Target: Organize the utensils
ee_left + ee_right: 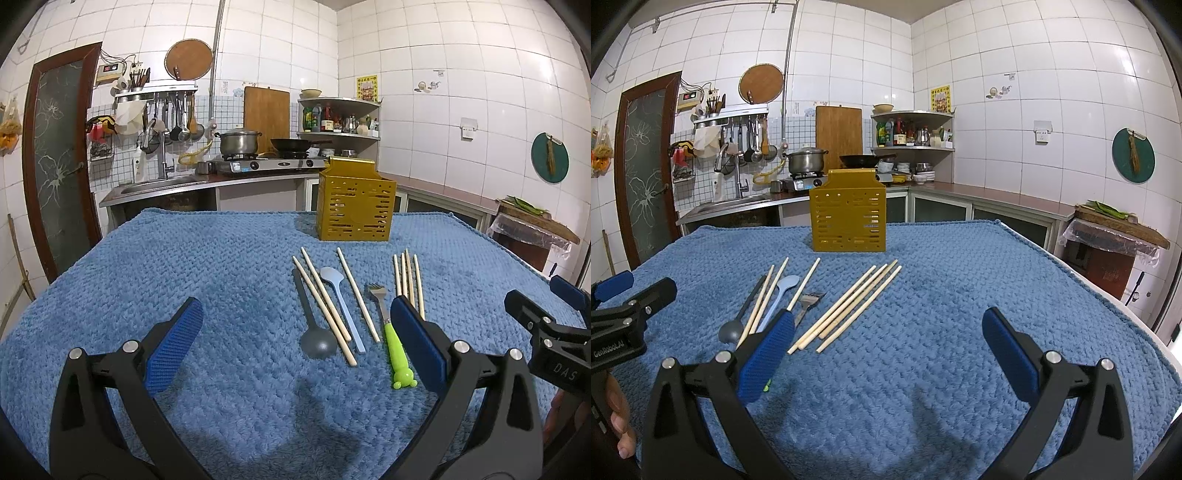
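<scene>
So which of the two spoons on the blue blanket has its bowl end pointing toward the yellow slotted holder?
The light blue plastic spoon: its bowl points at the yellow slotted holder. The dark grey spoon beside it lies reversed, its bowl toward the grippers.

Black-framed claw (295,343), blue ribbed pads (173,347), silver screws, white lettering

- Seven wooden chopsticks (325,295): three on the left among the spoons, and four in a bunch (849,306) on the right.
- Two spoons: one dark grey spoon (314,332), one light blue spoon (340,302).
- One fork with a green handle (391,339).
- One yellow slotted utensil holder (354,203) at the far side.
- Two hand-held grippers: left (295,347), right (886,350).
</scene>
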`<action>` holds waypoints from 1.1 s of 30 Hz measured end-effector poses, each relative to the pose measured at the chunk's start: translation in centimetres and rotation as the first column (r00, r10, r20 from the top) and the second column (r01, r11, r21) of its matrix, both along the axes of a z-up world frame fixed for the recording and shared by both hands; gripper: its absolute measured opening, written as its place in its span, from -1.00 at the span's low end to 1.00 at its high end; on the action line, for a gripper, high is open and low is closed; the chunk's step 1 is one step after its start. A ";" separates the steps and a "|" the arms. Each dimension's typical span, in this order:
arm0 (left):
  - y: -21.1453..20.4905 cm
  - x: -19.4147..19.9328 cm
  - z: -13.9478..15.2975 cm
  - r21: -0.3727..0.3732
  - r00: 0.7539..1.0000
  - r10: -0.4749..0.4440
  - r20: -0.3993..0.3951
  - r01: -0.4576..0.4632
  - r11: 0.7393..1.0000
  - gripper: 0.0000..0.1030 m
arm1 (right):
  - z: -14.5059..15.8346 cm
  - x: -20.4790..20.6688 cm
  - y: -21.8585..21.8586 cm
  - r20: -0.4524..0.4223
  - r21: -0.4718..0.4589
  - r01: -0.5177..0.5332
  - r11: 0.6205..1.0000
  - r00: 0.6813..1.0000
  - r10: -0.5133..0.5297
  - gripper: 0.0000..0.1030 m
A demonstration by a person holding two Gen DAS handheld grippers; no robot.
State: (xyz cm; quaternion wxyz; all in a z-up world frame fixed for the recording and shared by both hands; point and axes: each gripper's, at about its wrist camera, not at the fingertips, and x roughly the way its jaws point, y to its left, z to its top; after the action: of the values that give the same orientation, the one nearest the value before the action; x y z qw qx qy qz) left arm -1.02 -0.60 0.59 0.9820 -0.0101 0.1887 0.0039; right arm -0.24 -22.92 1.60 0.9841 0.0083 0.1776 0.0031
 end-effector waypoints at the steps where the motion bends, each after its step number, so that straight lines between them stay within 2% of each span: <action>1: 0.0 0.0 0.0 0.001 1.000 0.000 0.001 0.000 1.000 0.90 | 0.0 0.0 0.0 0.001 0.000 0.000 1.000 1.000 0.000 0.93; 33: 0.0 -0.2 0.0 0.003 1.000 -0.005 0.005 0.005 1.000 0.90 | 0.0 -0.1 0.0 0.003 0.000 0.003 1.000 1.000 -0.003 0.93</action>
State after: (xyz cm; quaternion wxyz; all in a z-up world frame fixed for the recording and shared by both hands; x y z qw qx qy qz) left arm -1.19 -0.61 0.57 0.9825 -0.0081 0.1863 0.0017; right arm -0.32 -22.94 1.62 0.9844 0.0083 0.1760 0.0017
